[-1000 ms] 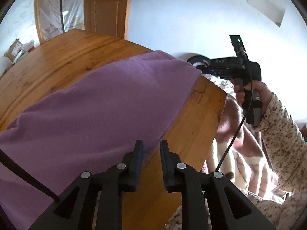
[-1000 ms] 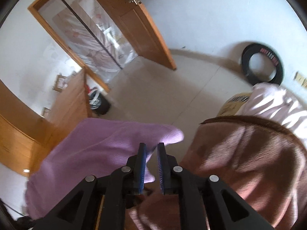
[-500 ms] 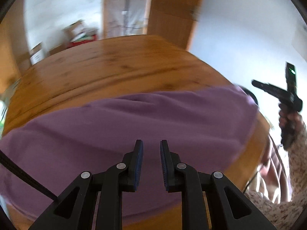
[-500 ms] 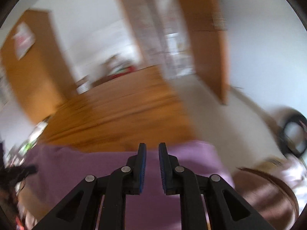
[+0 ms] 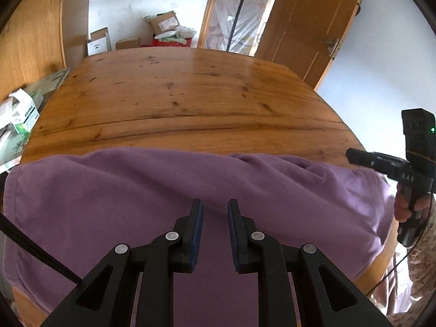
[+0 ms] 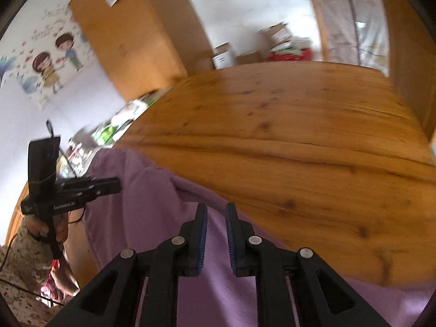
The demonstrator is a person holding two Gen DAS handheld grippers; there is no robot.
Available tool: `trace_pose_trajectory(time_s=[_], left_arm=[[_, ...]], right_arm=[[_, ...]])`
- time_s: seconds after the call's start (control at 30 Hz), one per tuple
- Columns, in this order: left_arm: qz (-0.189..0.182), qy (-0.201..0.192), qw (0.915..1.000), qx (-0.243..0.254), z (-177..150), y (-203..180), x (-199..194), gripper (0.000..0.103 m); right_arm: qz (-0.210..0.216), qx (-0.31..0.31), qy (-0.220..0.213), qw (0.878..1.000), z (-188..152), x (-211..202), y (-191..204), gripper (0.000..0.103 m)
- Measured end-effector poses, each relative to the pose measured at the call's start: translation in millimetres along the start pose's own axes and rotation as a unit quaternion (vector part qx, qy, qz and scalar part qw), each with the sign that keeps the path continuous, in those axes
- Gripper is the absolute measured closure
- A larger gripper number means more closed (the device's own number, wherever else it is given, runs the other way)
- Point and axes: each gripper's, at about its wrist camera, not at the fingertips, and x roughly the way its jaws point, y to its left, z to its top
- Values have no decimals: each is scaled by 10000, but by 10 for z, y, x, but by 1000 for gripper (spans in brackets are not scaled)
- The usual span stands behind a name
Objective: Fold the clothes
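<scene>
1. Lying across the near edge of the wooden table (image 5: pixel 190 95), a purple garment (image 5: pixel 136 190) spreads flat under and ahead of the left gripper (image 5: pixel 215 212); cloth runs out to both sides of the fingers.
2. Left gripper: jaws stand slightly apart, blue pads facing each other, nothing between them. Cloth shows through the gap; whether the tips touch it cannot be told.
3. Right gripper (image 6: pixel 216 215): jaws likewise parted by a narrow gap, nothing pinched. The garment's far edge lies just ahead of its tips, with bare table beyond and to the right of them.
4. Left wrist view only: the garment's full width, its end draping over the table's right-hand edge, with the right hand (image 5: pixel 406 204) on its tool just beyond that end. Cardboard boxes (image 5: pixel 163 24) and a wooden door (image 5: pixel 313 27) stand behind the table.
5. Right wrist view only (blurred): the left hand (image 6: pixel 49 226) in a floral sleeve (image 6: pixel 19 259) at the garment's left end, and a cartoon wall sticker (image 6: pixel 51 62) above.
</scene>
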Motion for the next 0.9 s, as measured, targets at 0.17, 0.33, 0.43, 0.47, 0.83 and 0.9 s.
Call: trace_pose_trajectory(time_s=[0.17,0.33,0.43,0.47,0.83,0.9], left_arm=[[-158,11,9999,53,53,13,93,84],[-275,140,9995,-12,67,84,199,84],[-320,207,9993,-5,66,118,238,84],[-341,222,9992,1,67,127,248,84],[-560,293,9979,-146,34,243,249,84],[-570,290,9978,-145,32,246,247,84]], right_arm=[[264,-288,462,9982,59,372,217,79],[520,-563,861,9933,143,649,350,72],[727,-566,1121,9894,203,815,384,69],[720,-603,1187,9885,214,864,402,69],[1287,-768,1313,9799,220,876,618,85],[1392,-777,1283,9788,199,828,655,86]])
